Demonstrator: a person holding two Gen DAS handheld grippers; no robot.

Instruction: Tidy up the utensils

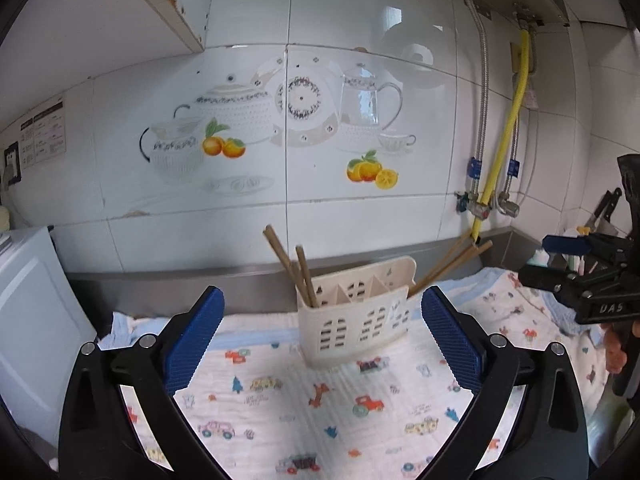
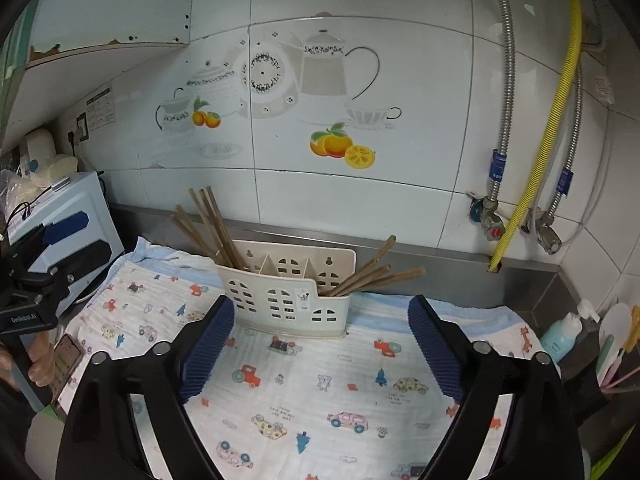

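Note:
A cream plastic utensil holder (image 1: pixel 356 316) with three compartments stands on a printed cloth (image 1: pixel 304 408) near the back wall; it also shows in the right wrist view (image 2: pixel 286 296). Brown chopsticks lean out of its left compartment (image 2: pixel 208 224) and its right compartment (image 2: pixel 376 274); the middle one looks empty. In the left wrist view they show at left (image 1: pixel 292 264) and right (image 1: pixel 452 262). My left gripper (image 1: pixel 322 340) is open and empty, just in front of the holder. My right gripper (image 2: pixel 320 344) is open and empty, also in front of it.
A white appliance (image 2: pixel 76 216) stands at the left edge of the cloth (image 2: pixel 320 392). A phone (image 2: pixel 66 360) lies by it. A blue bottle (image 2: pixel 560 334) and a cup of utensils (image 2: pixel 616 344) sit at the right. Pipes and a yellow hose (image 2: pixel 536 176) run down the wall.

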